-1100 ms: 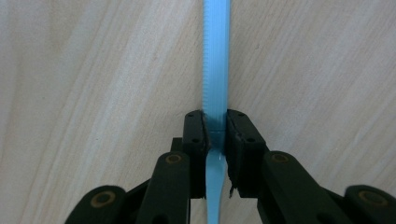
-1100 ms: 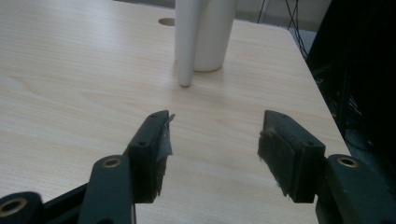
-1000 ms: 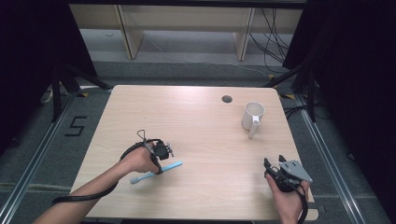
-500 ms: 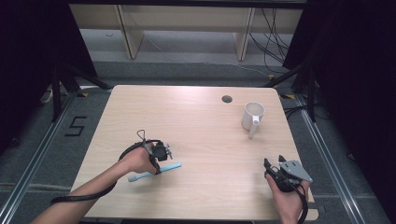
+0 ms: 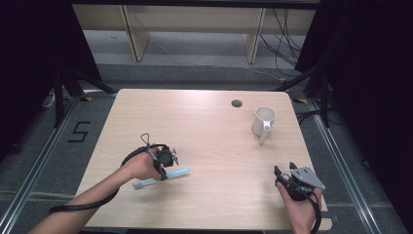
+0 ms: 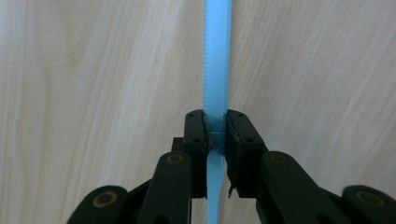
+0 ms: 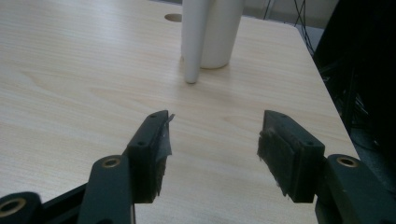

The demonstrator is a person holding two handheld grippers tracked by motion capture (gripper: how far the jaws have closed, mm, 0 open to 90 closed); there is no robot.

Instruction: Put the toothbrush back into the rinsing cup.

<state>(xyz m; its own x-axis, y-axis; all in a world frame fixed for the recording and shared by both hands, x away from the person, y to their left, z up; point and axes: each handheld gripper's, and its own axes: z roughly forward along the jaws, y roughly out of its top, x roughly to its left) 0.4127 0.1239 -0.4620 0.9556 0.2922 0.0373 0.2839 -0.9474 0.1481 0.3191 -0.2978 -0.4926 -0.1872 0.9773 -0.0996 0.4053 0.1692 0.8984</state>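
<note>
The left gripper [image 6: 215,133] is clamped on a blue toothbrush [image 6: 217,56], which lies flat on the worktop [image 5: 209,141] near its front left. The right gripper [image 7: 212,140] waits with jaws apart at the front right, aimed at a white mug [image 7: 212,32] standing well beyond it. The grasp looks made; next likely comes lifting the toothbrush and carrying it toward the mug.

Blue toothbrush [image 5: 161,177] flat on table, clamped mid-handle.
</note>
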